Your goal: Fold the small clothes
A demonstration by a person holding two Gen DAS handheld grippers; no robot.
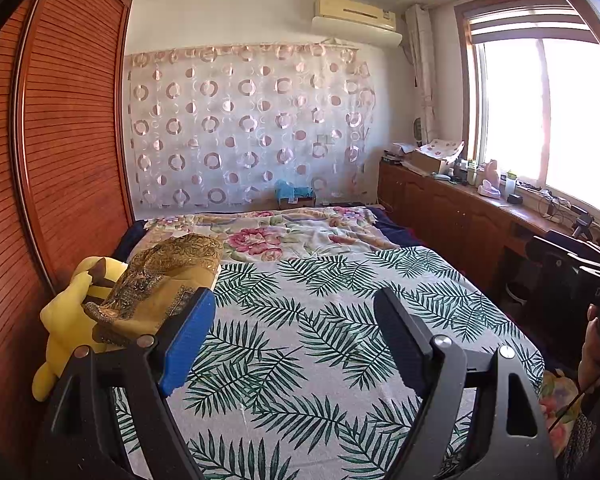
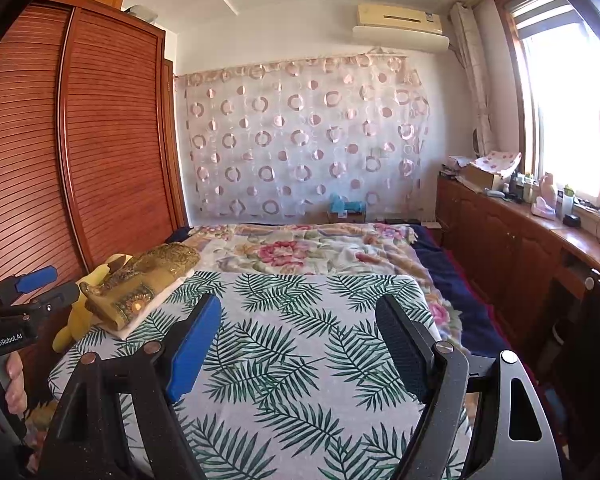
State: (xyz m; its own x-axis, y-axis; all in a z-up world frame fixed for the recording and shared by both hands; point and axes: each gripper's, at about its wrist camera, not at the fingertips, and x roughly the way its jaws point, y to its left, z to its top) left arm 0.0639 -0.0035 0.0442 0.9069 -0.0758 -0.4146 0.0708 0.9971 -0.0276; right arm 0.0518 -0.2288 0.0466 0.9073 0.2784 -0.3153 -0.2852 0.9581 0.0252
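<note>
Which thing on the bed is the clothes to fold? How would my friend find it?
Find the leaf-print sheet on the bed, then look to its far left corner by the wooden wardrobe. The gold patterned garment lies there on a white pad, bunched up. Beside it, the yellow plush toy is plain and bright.

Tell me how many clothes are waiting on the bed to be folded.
1 pile: a golden-brown patterned garment lies bunched at the left edge of the palm-leaf sheet, against a yellow plush toy. More pieces may be hidden within it.

Yellow plush toy [image 1: 66, 320] beside wardrobe [image 1: 60, 140]
</note>
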